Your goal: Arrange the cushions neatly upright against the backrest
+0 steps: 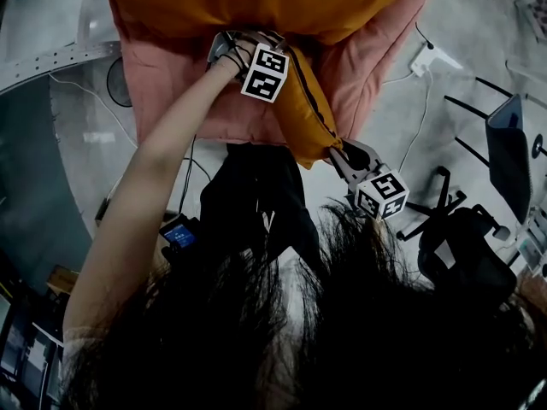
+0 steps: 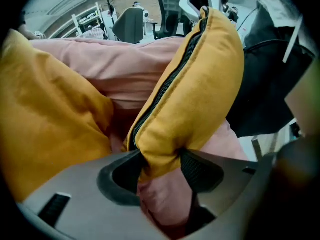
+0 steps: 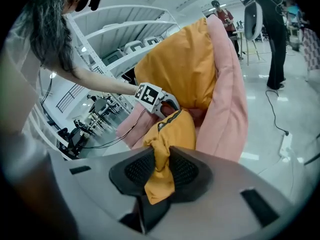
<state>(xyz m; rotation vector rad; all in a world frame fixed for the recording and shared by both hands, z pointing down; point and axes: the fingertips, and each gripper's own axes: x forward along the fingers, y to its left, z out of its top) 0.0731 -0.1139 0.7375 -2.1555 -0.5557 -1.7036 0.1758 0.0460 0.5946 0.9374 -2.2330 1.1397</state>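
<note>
A small orange cushion (image 1: 303, 114) with a black zip stands on edge on the pink sofa (image 1: 171, 84), held at both ends. My left gripper (image 1: 226, 45) is at its far end; in the left gripper view its wide-set jaws (image 2: 160, 169) pinch a thick corner of that cushion (image 2: 200, 74). My right gripper (image 1: 342, 154) is shut on the near corner, with bunched fabric (image 3: 159, 184) squeezed between the pads (image 3: 160, 171). A larger orange cushion (image 3: 180, 64) leans on the pink backrest (image 3: 227, 99) just behind.
A black office chair (image 1: 466, 246) stands on the floor to the right. A white power strip with cables (image 1: 425, 58) lies beside the sofa. Another person (image 3: 272, 34) stands far behind the backrest. White shelving (image 3: 115, 39) runs along the left.
</note>
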